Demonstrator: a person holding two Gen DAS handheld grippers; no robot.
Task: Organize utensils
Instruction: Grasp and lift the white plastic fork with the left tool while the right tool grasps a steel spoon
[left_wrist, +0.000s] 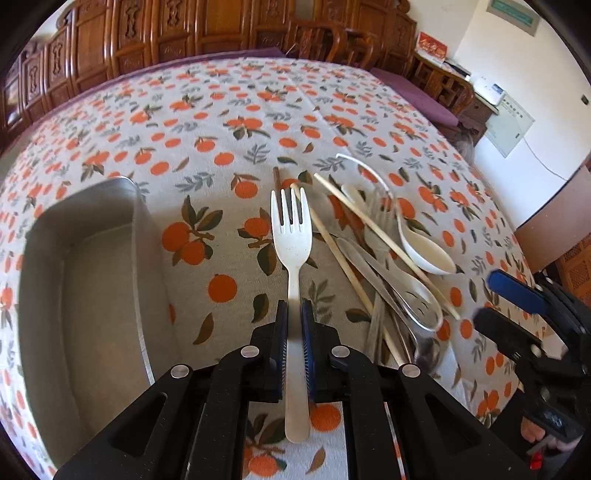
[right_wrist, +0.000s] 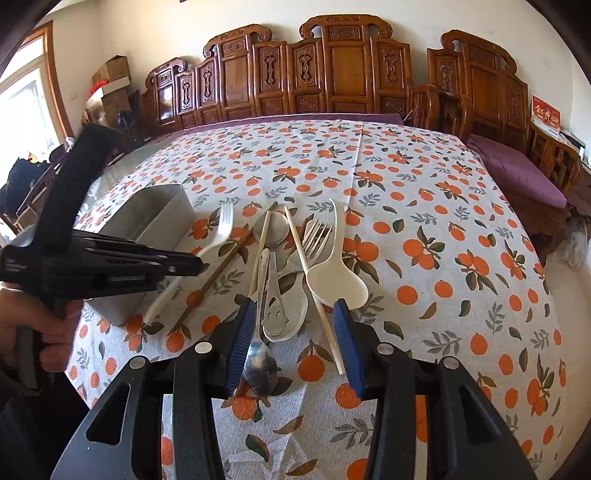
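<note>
- Two sets of tongs at work over a counter (right_wrist: 443, 206) draped in an orange-print cloth
- Left tongs (left_wrist: 294, 314) pressed together on the handle of a white plastic fork (left_wrist: 291, 236), pinched about midway along, tines pointing forward and handle end jutting back past the pads; fork apparently lifted off the cloth, though height hard to judge
- Held level and lengthwise, probably so as to slip straight into the metal bin (left_wrist: 92, 280) just to the left of the fork, apparently empty in the part shown
- Seen also from the right wrist: same fork (right_wrist: 218, 236) blurred with motion, carried in front of the bin (right_wrist: 155, 218)
- Right tongs (right_wrist: 295, 317) spread wide, poised over the near end of the utensil pile (right_wrist: 291, 258), gripping nothing
- Positioned there, most likely, to take the next piece while the left side unloads
- Left in the heap, near the counter's middle: a white soup spoon (right_wrist: 338, 280), a metal fork (right_wrist: 316, 234), pale chopsticks (right_wrist: 314, 280), a dark wooden chopstick (right_wrist: 221, 269), a smiley-cut metal spoon (right_wrist: 273, 310), another metal spoon (right_wrist: 260, 365) nearest the pads
- Pieces crossed and overlapping, so any single lift likely to disturb neighbours
- Sorting judged barely begun: one fork in transit, everything else unsorted
</note>
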